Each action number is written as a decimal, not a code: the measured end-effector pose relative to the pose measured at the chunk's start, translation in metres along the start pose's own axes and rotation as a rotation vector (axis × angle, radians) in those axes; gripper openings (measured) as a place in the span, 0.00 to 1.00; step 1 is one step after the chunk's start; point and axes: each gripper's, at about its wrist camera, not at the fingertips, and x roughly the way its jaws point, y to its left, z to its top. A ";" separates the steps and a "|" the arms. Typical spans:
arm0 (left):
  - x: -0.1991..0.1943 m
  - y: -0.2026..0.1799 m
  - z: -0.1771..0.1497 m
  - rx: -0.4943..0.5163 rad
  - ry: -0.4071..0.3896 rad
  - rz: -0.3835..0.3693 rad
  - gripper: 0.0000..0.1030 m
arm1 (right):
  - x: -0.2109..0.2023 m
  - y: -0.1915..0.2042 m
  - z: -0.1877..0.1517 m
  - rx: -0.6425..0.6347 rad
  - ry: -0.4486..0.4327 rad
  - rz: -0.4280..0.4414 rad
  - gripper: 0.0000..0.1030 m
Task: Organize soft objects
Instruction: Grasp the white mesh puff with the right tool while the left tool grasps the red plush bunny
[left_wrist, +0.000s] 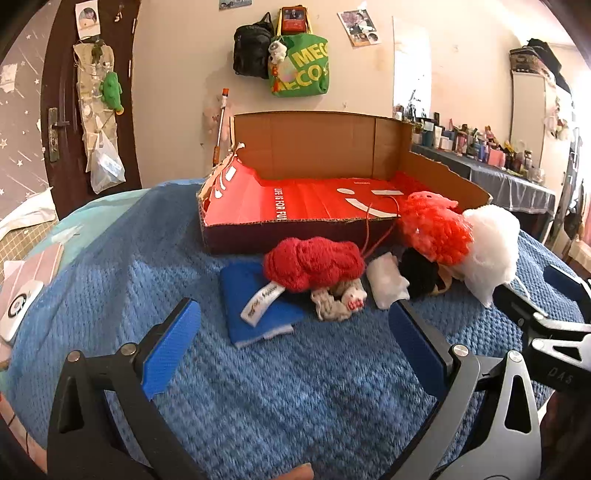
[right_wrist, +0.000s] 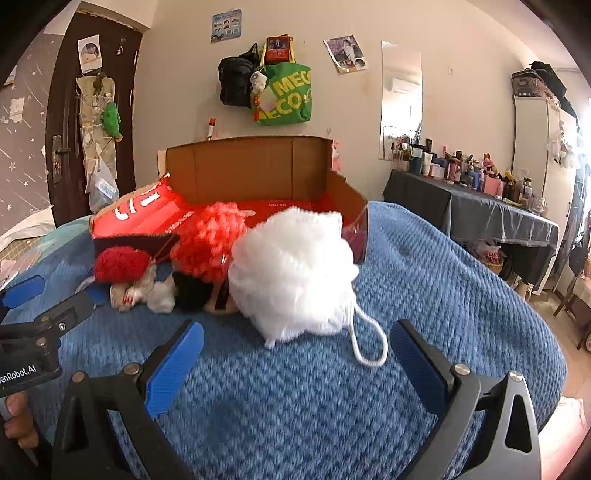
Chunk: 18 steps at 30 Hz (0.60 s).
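Soft things lie in a row on the blue blanket (left_wrist: 258, 387) in front of an open cardboard box (left_wrist: 317, 147) with a red inside. From left: a folded blue cloth (left_wrist: 255, 310), a dark red yarn ball (left_wrist: 314, 264), a small cream toy (left_wrist: 340, 301), a white packet (left_wrist: 388, 282), a black item (left_wrist: 421, 275), an orange-red puff (left_wrist: 434, 229) and a white mesh puff (right_wrist: 291, 273) with a cord loop (right_wrist: 369, 343). My left gripper (left_wrist: 295, 339) is open, short of the blue cloth and toy. My right gripper (right_wrist: 295, 354) is open just before the white puff.
A dark door (left_wrist: 74, 110) stands at the left and bags (left_wrist: 295, 62) hang on the wall behind the box. A table (right_wrist: 480, 210) crowded with bottles sits at the right. A pink and white object (left_wrist: 22, 302) lies at the blanket's left edge.
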 end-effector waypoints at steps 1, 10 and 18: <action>0.002 0.000 0.002 0.002 0.004 -0.001 1.00 | 0.000 -0.002 0.002 0.004 -0.001 0.003 1.00; 0.016 -0.003 0.028 0.056 0.038 -0.028 1.00 | 0.015 -0.008 0.025 0.011 0.017 -0.005 1.00; 0.037 0.003 0.046 0.064 0.117 -0.079 1.00 | 0.034 -0.015 0.038 0.023 0.095 0.024 1.00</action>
